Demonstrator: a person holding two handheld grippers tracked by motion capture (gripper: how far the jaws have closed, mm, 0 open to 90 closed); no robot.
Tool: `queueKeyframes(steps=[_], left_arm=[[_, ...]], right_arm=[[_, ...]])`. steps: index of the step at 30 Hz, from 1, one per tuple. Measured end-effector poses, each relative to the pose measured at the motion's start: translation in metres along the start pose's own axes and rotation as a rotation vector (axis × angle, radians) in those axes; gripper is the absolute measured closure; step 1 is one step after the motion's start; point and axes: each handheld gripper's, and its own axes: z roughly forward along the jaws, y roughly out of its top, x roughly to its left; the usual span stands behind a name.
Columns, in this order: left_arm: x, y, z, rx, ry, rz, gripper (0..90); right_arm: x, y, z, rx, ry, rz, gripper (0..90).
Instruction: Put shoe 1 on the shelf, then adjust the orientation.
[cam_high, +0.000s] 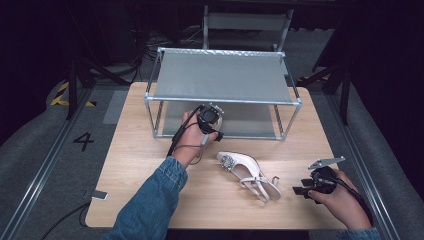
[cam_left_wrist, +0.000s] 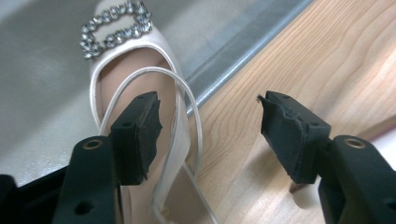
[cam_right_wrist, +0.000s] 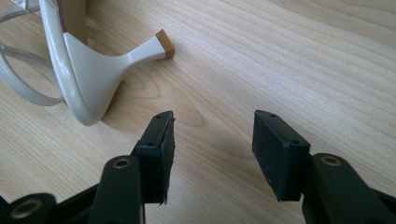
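With both the left tongs (cam_left_wrist: 210, 135) and right tongs (cam_right_wrist: 212, 156) spread and empty, the shoe (cam_left_wrist: 135, 93) straddling the shelf's edge (cam_left_wrist: 243, 46) could slide off onto the surface (cam_left_wrist: 327, 60).

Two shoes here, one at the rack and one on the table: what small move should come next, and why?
Probably the right gripper should ease toward the white slingback shoe with a rhinestone buckle lying on the wooden table. Its jaws stand open and empty just beside the heel, while the left gripper, also open, is at the matching shoe on the grey metal rack's lower shelf.

A small phone-like device (cam_high: 99, 195) lies at the table's (cam_high: 150, 200) near-left corner.
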Motion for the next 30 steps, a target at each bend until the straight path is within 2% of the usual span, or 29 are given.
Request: queueKeyframes(steps=[2,4,7,10,16,21,22,23,24,25,26,28,30], left_arm=[[-0.002,-0.004,-0.009,-0.028,-0.005,-0.001,37.8],[-0.004,-0.009,-0.02,-0.035,-0.007,0.005,37.5],[-0.006,-0.018,-0.032,-0.062,0.005,0.014,36.3],[-0.006,-0.03,-0.042,-0.074,0.008,-0.009,35.1],[-0.005,-0.054,-0.06,-0.068,0.021,-0.016,34.6],[-0.004,-0.069,-0.068,-0.069,0.022,-0.037,31.2],[-0.006,-0.076,-0.074,-0.093,0.003,-0.05,31.2],[-0.006,-0.076,-0.074,-0.093,0.003,-0.05,31.2],[-0.006,-0.08,-0.076,-0.115,-0.018,-0.055,31.2],[-0.006,-0.085,-0.078,-0.117,-0.05,-0.064,31.1],[-0.006,-0.089,-0.078,-0.101,-0.05,-0.061,29.8],[-0.005,-0.091,-0.079,-0.085,-0.027,-0.052,27.7],[-0.004,-0.096,-0.075,-0.078,0.019,-0.062,28.7]], right_arm=[[0.0,0.002,0.001,-0.002,0.0,-0.004,49.8],[0.0,0.004,0.003,0.0,0.002,-0.008,49.7],[0.0,0.007,0.005,0.005,0.004,-0.011,49.9],[0.002,0.01,0.007,0.007,0.01,-0.019,49.8],[0.004,0.014,0.008,0.004,0.011,-0.033,49.8],[0.004,0.018,0.01,0.004,0.013,-0.037,49.6],[0.005,0.019,0.01,0.002,0.014,-0.041,49.4],[0.005,0.019,0.01,0.002,0.014,-0.041,49.4],[0.005,0.02,0.01,-0.002,0.016,-0.044,49.4],[0.005,0.021,0.01,-0.001,0.015,-0.043,49.3],[0.005,0.021,0.012,-0.002,0.018,-0.052,49.3],[0.005,0.021,0.013,0.005,0.018,-0.048,49.4],[0.005,0.022,0.013,0.004,0.023,-0.05,49.4]])
